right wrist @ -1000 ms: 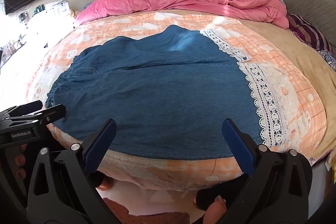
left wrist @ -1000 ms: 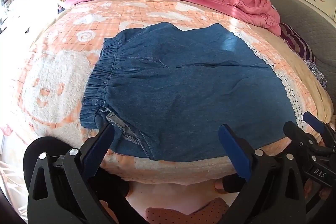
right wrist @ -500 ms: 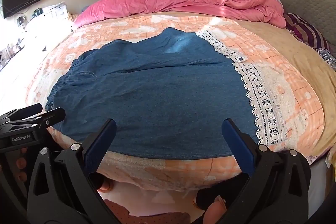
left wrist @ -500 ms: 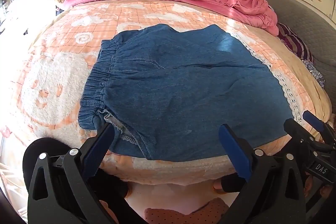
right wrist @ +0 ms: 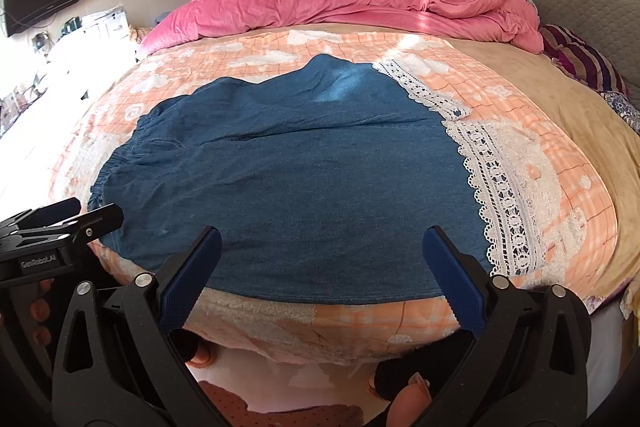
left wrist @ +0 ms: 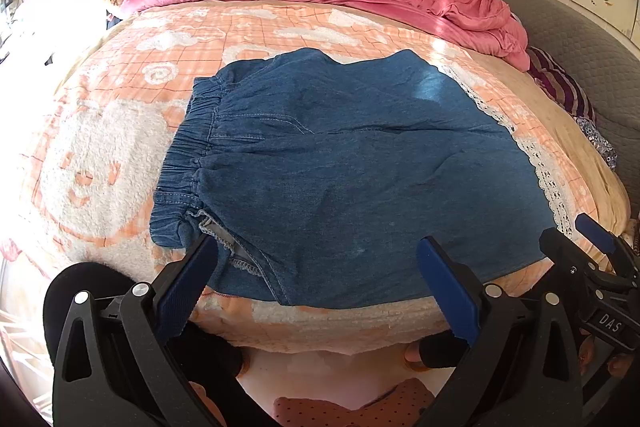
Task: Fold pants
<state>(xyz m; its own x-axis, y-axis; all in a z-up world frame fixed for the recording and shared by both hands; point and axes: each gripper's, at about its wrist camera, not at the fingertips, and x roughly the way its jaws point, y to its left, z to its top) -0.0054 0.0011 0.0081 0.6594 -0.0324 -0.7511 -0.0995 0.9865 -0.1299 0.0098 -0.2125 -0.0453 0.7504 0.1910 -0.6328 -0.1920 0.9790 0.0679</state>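
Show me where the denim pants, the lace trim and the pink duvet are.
denim pants (left wrist: 360, 179), left wrist view, middle of the fabric.
lace trim (right wrist: 500, 195), right wrist view, middle of the white lace band.
pink duvet (right wrist: 320, 3), right wrist view, middle of the long roll.

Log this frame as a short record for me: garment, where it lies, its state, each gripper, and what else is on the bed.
garment: denim pants, elastic waistband to the left, lace trim at the right end
surface: orange checked blanket on a bed
state: spread fairly flat; whether already folded once cannot be told
left hand-held gripper: open, at the pants' near edge by the waistband, holding nothing
right hand-held gripper: open, at the near edge toward the lace end, holding nothing
other: pink duvet bunched at the far side
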